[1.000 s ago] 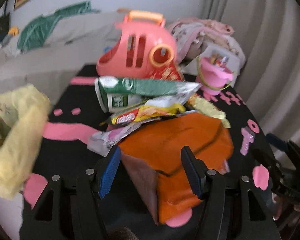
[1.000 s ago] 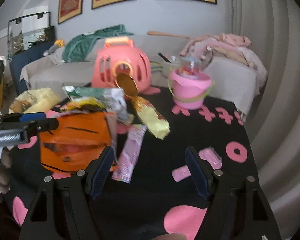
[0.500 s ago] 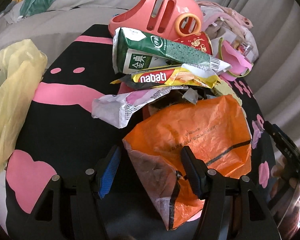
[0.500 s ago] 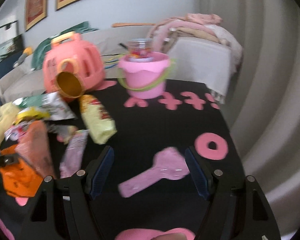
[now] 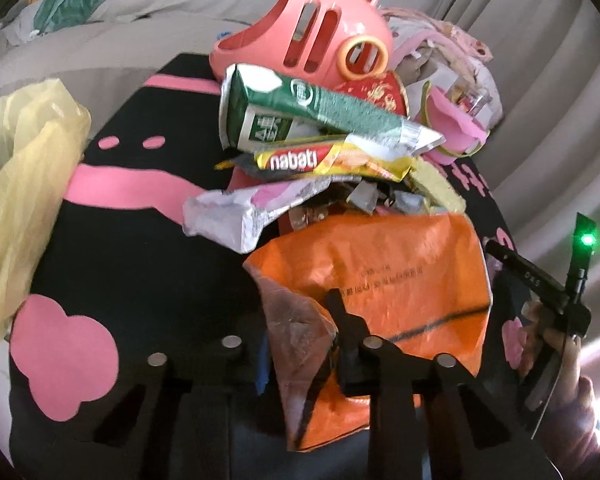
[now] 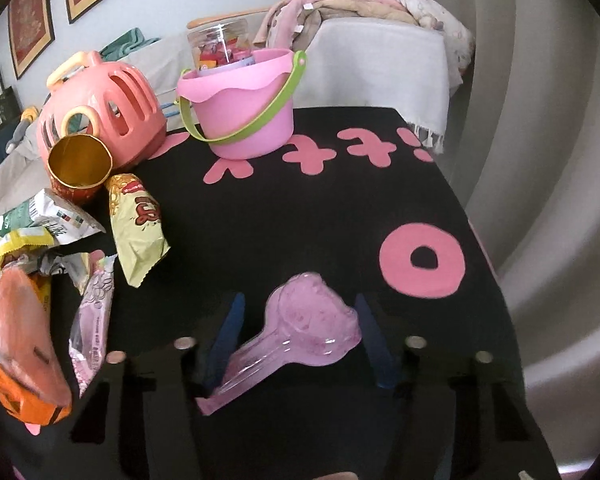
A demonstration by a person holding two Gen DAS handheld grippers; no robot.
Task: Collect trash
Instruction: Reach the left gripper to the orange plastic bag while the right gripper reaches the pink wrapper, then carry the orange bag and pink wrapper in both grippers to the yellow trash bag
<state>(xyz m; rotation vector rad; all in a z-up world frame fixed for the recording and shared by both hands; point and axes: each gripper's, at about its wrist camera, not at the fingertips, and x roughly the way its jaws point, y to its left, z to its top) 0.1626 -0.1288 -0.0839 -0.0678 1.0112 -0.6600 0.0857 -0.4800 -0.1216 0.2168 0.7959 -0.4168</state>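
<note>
In the left wrist view, my left gripper point(image 5: 300, 332) is shut on the near corner of an orange plastic bag point(image 5: 388, 272) on the black table. Behind the bag lies a heap of wrappers: a green-and-white pack point(image 5: 308, 112), a yellow Nabati wrapper point(image 5: 324, 160) and a silver-pink wrapper point(image 5: 239, 212). In the right wrist view, my right gripper point(image 6: 300, 336) is open, its blue-padded fingers on either side of a pink transparent spoon-shaped wrapper point(image 6: 300, 332) lying on the table. The orange bag point(image 6: 23, 360) shows at the left edge there.
A pink carrier toy point(image 6: 99, 112), a tipped gold-lined cup point(image 6: 79, 164), a pink bucket point(image 6: 243, 108) holding a jar, a yellow snack pack point(image 6: 137, 224) and a pink wrapper point(image 6: 91, 328) sit on the black-and-pink table point(image 6: 340, 216). A yellow plastic bag point(image 5: 19, 184) hangs at the left.
My left gripper has closed on the orange bag's corner. My right gripper has swung right and moved forward until its fingers stand on either side of the pink spoon-shaped wrapper.
</note>
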